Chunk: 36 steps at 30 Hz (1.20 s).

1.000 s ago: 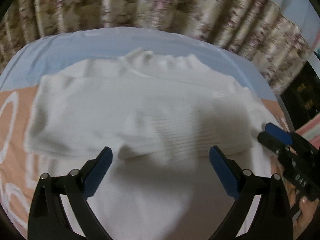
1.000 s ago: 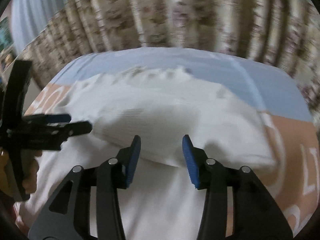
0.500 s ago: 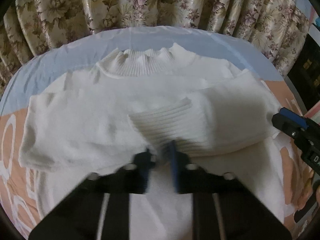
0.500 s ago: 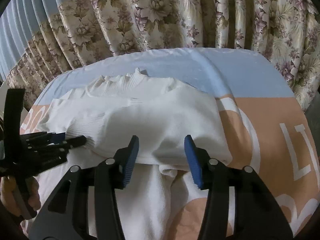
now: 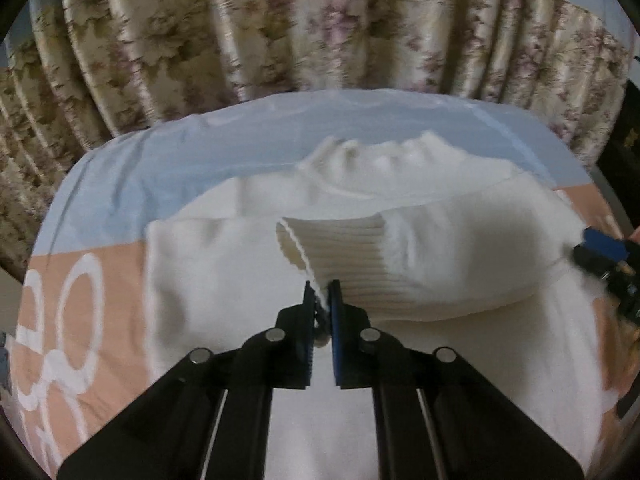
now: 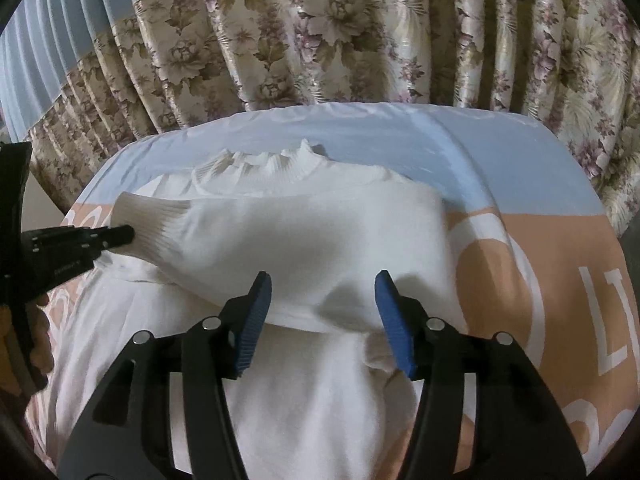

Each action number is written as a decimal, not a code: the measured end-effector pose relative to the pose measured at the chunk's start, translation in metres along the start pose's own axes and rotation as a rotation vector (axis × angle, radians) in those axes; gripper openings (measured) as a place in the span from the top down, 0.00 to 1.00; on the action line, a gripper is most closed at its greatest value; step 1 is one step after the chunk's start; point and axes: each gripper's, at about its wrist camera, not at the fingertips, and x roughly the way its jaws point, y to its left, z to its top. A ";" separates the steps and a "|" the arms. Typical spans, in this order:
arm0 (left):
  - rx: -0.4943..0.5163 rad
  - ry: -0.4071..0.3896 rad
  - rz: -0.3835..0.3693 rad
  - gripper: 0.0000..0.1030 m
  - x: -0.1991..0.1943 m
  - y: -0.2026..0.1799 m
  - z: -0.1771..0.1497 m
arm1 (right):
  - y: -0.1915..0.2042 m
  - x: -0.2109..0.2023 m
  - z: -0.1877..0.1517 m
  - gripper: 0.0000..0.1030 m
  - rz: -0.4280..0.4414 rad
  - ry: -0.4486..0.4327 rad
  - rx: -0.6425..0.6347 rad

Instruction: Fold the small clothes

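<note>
Sweater (image 5: 224, 272), white knit with a ruffled ribbed collar (image 6: 264, 162), lies face up on a bed (image 6: 400, 136) covered in blue and peach fabric, its collar toward twelve o'clock near the floral curtain (image 6: 360, 32). One sleeve (image 6: 304, 236) is folded across the chest, its ribbed cuff (image 5: 336, 248) ending near the middle of the body.

Left gripper (image 5: 320, 300) has its blue pads pressed together on the lower edge of that cuff, at about six o'clock of the ribbing. Right gripper (image 6: 320, 312) hangs with its jaws wide apart over the sleeve's shoulder end, near the fold's lower edge, holding nothing.

By the look of it the knit is soft, light and limp. It should drape and stretch rather than hold a line, and a thin pinch may let the loose weave slide out. The ribbed cuff is the thickest, firmest place to hold, so the present grip seems well chosen. For the open tool, the doubled cloth at the shoulder fold around five o'clock of the garment looks like the safest bite.
</note>
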 end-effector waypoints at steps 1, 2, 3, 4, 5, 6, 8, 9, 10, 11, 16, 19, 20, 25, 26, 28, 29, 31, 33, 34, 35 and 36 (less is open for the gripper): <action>-0.003 0.008 0.005 0.93 0.001 0.005 -0.001 | 0.001 0.001 0.001 0.44 -0.004 0.000 -0.003; -0.006 0.016 0.014 0.93 0.003 0.011 -0.004 | 0.000 0.003 0.004 0.43 -0.017 0.000 -0.002; -0.006 0.022 0.023 0.93 0.005 0.015 -0.006 | -0.001 0.005 0.007 0.43 -0.024 -0.001 0.007; -0.005 0.025 0.027 0.93 0.006 0.017 -0.008 | -0.004 0.008 0.010 0.42 -0.029 -0.002 0.024; -0.005 0.027 0.030 0.93 0.007 0.020 -0.010 | -0.006 0.011 0.013 0.39 -0.034 0.002 0.038; -0.007 0.029 0.029 0.93 0.008 0.021 -0.011 | -0.009 0.016 0.017 0.39 -0.042 0.012 0.045; -0.015 0.034 0.021 0.93 0.010 0.023 -0.014 | -0.014 0.031 0.024 0.39 -0.059 0.052 0.053; -0.017 0.035 0.018 0.93 0.010 0.024 -0.015 | -0.016 0.039 0.025 0.39 -0.061 0.079 0.060; -0.023 0.036 0.012 0.93 0.011 0.026 -0.016 | -0.019 0.049 0.027 0.39 -0.058 0.117 0.071; -0.026 0.036 0.009 0.93 0.011 0.026 -0.016 | -0.020 0.053 0.028 0.49 -0.057 0.131 0.078; -0.056 0.014 -0.001 0.93 0.006 0.043 -0.007 | -0.021 0.055 0.029 0.79 -0.049 0.113 0.071; -0.070 -0.008 0.023 0.93 -0.002 0.056 -0.002 | -0.011 0.038 0.033 0.84 -0.006 0.021 0.079; -0.069 -0.010 0.034 0.93 -0.005 0.061 -0.003 | -0.004 0.037 0.033 0.84 0.001 0.014 0.063; -0.080 0.039 0.011 0.93 0.004 0.078 -0.015 | 0.022 0.049 0.022 0.67 0.035 0.087 -0.009; -0.077 0.040 0.012 0.93 0.005 0.078 -0.017 | 0.018 0.047 0.022 0.66 0.035 0.084 -0.003; -0.073 0.036 0.014 0.93 0.005 0.077 -0.018 | 0.004 0.038 0.029 0.61 0.021 0.061 0.026; -0.074 0.036 0.014 0.93 0.006 0.077 -0.018 | -0.004 0.037 0.031 0.54 0.013 0.058 0.045; -0.076 0.036 0.015 0.93 0.007 0.076 -0.017 | -0.023 0.041 0.040 0.51 0.002 0.095 0.092; -0.071 0.041 0.022 0.93 0.009 0.076 -0.017 | -0.036 0.056 0.049 0.51 0.003 0.149 0.106; -0.072 0.044 0.024 0.93 0.010 0.076 -0.018 | -0.038 0.062 0.052 0.52 0.009 0.165 0.102; -0.073 0.046 0.024 0.93 0.010 0.076 -0.018 | -0.036 0.071 0.053 0.58 0.005 0.190 0.084; -0.072 0.047 0.026 0.93 0.011 0.075 -0.018 | -0.032 0.075 0.054 0.62 -0.003 0.202 0.057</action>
